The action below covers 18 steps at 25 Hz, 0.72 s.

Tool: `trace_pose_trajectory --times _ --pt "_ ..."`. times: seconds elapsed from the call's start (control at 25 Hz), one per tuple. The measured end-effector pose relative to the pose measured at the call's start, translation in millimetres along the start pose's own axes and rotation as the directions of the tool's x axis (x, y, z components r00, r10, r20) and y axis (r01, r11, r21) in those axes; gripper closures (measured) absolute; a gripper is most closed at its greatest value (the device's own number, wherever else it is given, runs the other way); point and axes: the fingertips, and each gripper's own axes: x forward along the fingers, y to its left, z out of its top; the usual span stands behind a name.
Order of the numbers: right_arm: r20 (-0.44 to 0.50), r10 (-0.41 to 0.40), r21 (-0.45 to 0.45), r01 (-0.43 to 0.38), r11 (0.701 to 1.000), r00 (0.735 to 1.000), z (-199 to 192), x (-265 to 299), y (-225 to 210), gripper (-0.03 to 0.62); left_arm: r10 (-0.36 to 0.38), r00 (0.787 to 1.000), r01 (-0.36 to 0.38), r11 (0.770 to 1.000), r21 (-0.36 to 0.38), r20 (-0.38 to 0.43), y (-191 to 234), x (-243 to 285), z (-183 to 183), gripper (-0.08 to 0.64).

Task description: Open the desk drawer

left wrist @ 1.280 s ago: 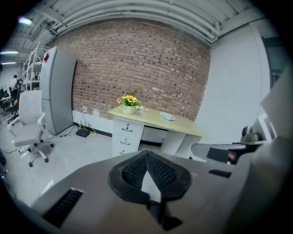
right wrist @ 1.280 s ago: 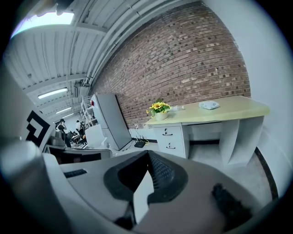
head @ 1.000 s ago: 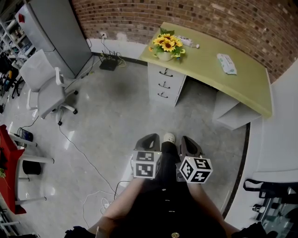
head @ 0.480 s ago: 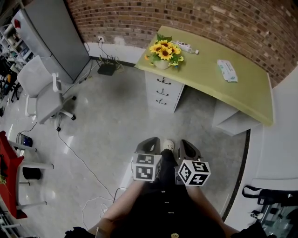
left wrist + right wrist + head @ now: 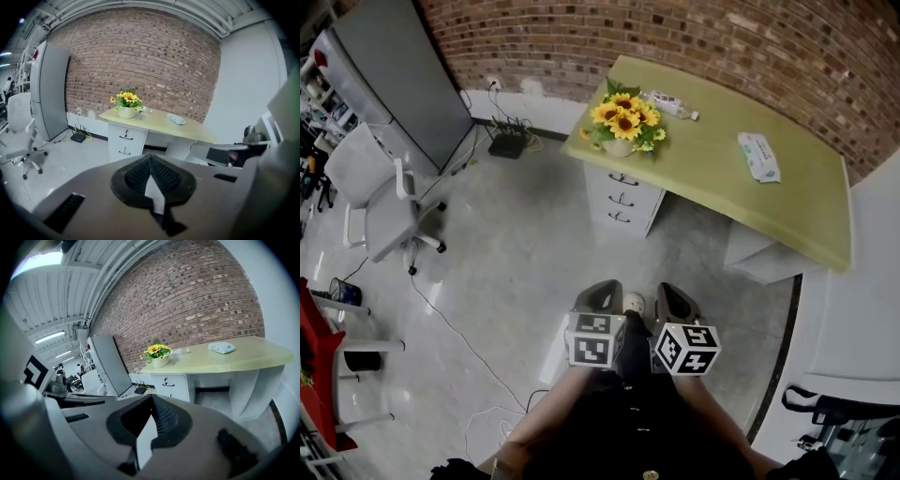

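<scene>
We have walked closer to the bench (image 5: 722, 178). Our left gripper (image 5: 601, 288) and right gripper (image 5: 673, 291) are closed and empty. The drawers (image 5: 621, 199) far ahead are not open yet.

Desk (image 5: 712, 164) against brick wall: sunflower pot (image 5: 621, 127) at left corner, bottle (image 5: 668, 105) lying just behind, wipes pack (image 5: 758, 156) further right.

I see a rough brick wall (image 5: 722, 47), a glossy polished floor (image 5: 506, 262) throwing back light, a smooth matt worktop (image 5: 722, 178) and smooth white drawer fronts (image 5: 642, 195) with dark metal-looking handles (image 5: 622, 199).
</scene>
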Motion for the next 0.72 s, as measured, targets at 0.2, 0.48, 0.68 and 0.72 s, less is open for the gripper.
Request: trace_pose_trajectory --times 0.2,0.48,0.68,0.72 --pt "-0.024 0.021 -0.011 -0.021 1.000 0.999 18 27 -8 0.584 0.007 1.000 -0.007 1.000 -0.018 -0.008 7 28 20 0.551" --pt "-0.064 0.057 -0.017 -0.059 0.998 0.996 42 67 -21 0.584 0.009 0.999 -0.011 0.998 -0.064 -0.038 16 62 42 0.551" --pt "-0.077 0.075 -0.002 -0.076 0.997 0.994 60 96 -37 0.584 0.038 0.999 -0.040 0.995 -0.090 -0.022 26 88 64 0.551" --pt "-0.075 0.078 0.002 -0.078 0.997 0.994 64 102 -40 0.584 0.043 0.999 -0.044 0.995 -0.092 -0.021 28 94 68 0.551"
